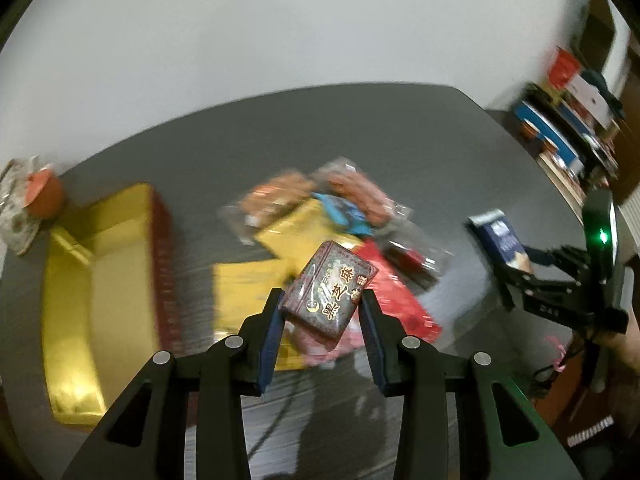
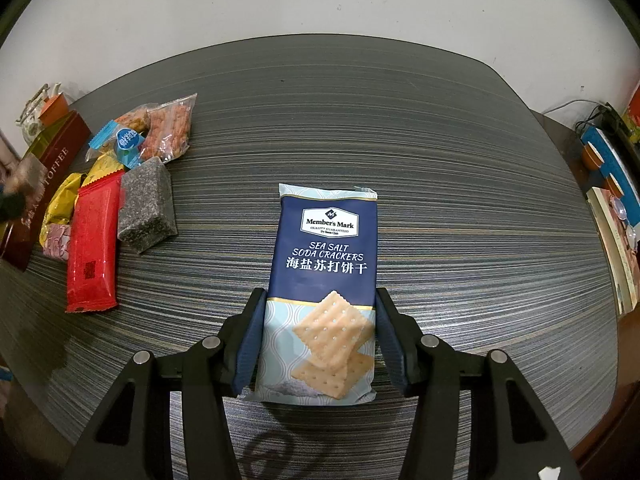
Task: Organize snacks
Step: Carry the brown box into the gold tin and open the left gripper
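My left gripper (image 1: 322, 306) is shut on a dark red packet with gold Chinese characters (image 1: 330, 286), held above the snack pile (image 1: 320, 216). The open gold-lined box (image 1: 100, 276) lies to the left of it. My right gripper (image 2: 318, 320) is shut on a blue pack of sea salt soda crackers (image 2: 324, 280) that lies lengthwise on the striped table (image 2: 440, 160). In the left wrist view the right gripper (image 1: 516, 276) and its crackers pack (image 1: 500, 240) appear at the right. The left wrist view is blurred by motion.
The pile holds a red packet (image 2: 94, 248), a grey sesame block (image 2: 146, 206), yellow packets (image 2: 64, 200), a blue-wrapped sweet (image 2: 124, 140) and clear bags of orange snacks (image 2: 168, 128). A toffee box side (image 2: 48, 176) stands at the left. Shelves with books (image 1: 560, 128) are beyond the table's right edge.
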Motion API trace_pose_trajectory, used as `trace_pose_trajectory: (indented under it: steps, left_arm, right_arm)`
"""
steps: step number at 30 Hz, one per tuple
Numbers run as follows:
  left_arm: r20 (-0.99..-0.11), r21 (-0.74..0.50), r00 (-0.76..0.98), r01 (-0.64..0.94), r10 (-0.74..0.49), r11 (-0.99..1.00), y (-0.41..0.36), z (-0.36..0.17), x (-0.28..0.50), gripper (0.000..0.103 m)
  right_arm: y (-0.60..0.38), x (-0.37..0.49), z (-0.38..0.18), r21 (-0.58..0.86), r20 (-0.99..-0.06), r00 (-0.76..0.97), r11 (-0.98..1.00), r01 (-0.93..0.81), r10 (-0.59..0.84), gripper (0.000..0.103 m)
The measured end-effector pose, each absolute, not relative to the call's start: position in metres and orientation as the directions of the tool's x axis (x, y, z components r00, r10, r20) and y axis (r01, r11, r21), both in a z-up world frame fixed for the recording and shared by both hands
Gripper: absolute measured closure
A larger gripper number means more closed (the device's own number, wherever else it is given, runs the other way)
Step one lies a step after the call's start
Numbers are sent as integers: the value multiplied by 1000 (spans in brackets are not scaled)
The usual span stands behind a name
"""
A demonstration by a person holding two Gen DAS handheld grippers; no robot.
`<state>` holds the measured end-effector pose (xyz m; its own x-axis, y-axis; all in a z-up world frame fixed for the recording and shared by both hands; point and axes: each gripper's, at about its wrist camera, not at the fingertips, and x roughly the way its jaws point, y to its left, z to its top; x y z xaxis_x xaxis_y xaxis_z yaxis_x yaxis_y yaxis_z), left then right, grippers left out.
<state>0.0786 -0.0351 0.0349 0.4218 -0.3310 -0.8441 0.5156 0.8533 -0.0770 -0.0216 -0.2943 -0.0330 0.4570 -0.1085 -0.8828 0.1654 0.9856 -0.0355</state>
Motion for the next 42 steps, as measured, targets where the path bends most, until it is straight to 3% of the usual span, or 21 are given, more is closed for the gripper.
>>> trace_pose_trajectory:
  steps: [8,19,42]
  left_arm:
    - [-844,-51,486,353,-230,934,43,39,107,64]
    - [-885,-32,453,172,-108,985,132,1,129,64]
    - [-916,-24,397,101,-63,995,164,-32,135,64]
  right_arm:
    - [-295,-19,-33,-37,-885,452,984,174,-113,54]
    - [-294,-17,-34,-45,-887,442,977,209,-136,56]
    - [-259,-9,-3,-95,-872,450,968,232,-194,56]
